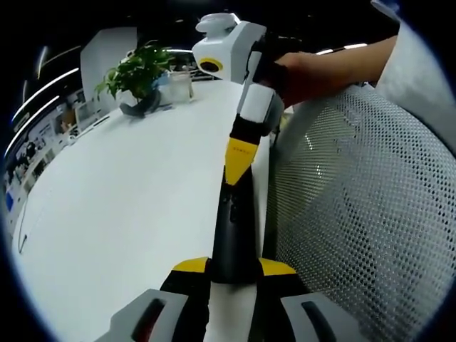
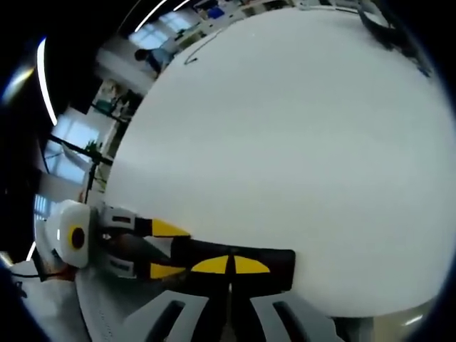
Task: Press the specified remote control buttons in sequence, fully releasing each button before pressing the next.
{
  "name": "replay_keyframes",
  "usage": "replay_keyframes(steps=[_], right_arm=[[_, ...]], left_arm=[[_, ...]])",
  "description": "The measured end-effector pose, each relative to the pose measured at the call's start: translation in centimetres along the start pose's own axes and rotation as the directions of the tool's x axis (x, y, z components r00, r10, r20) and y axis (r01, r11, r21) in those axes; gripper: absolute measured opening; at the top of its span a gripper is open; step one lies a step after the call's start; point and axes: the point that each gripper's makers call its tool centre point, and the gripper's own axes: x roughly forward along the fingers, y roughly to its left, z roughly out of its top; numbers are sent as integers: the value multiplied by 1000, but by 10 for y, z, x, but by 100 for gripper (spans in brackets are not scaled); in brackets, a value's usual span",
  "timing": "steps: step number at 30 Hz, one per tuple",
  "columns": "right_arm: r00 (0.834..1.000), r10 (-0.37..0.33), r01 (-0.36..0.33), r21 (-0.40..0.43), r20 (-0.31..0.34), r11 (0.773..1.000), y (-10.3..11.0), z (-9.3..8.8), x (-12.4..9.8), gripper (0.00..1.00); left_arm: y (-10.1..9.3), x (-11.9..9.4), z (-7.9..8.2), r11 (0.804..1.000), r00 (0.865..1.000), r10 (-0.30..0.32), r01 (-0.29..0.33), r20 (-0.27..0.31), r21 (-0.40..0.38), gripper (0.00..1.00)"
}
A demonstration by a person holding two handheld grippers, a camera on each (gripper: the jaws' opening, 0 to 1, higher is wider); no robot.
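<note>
An office, by the look of it: a long white table (image 1: pixel 121 214) carries a potted plant (image 1: pixel 135 78), a mesh chair (image 1: pixel 356 214) stands beside it, ceiling strip lights (image 2: pixel 44 71) glow, and glass partitions (image 2: pixel 78 139) line the background.

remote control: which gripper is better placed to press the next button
Right. The right gripper has its closed yellow tips on the remote control, while the left gripper clamps its near end, holding it steady.

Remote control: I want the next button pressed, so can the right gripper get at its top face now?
Probably yes. The right gripper already rests its closed yellow tips on the remote control, which the left gripper clamps at the table edge; nothing lies between.
</note>
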Motion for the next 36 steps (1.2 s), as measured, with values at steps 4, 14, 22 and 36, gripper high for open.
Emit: replay_keyframes(steps=[4, 14, 22, 36], right_arm=[[999, -7, 7, 11, -32, 1000, 0, -5, 2, 0], [999, -8, 8, 7, -43, 1000, -1, -7, 4, 0], [999, -18, 17, -9, -44, 1000, -1, -8, 4, 0], [999, 2, -1, 34, -33, 999, -3, -7, 4, 0]], left_arm=[[0, 0, 0, 1000, 1000, 0, 0, 0, 0, 24], [0, 0, 0, 1000, 1000, -2, 2, 5, 1, 25], [0, 0, 0, 1000, 1000, -3, 3, 5, 2, 25], [0, 0, 0, 1000, 1000, -4, 4, 4, 4, 25]])
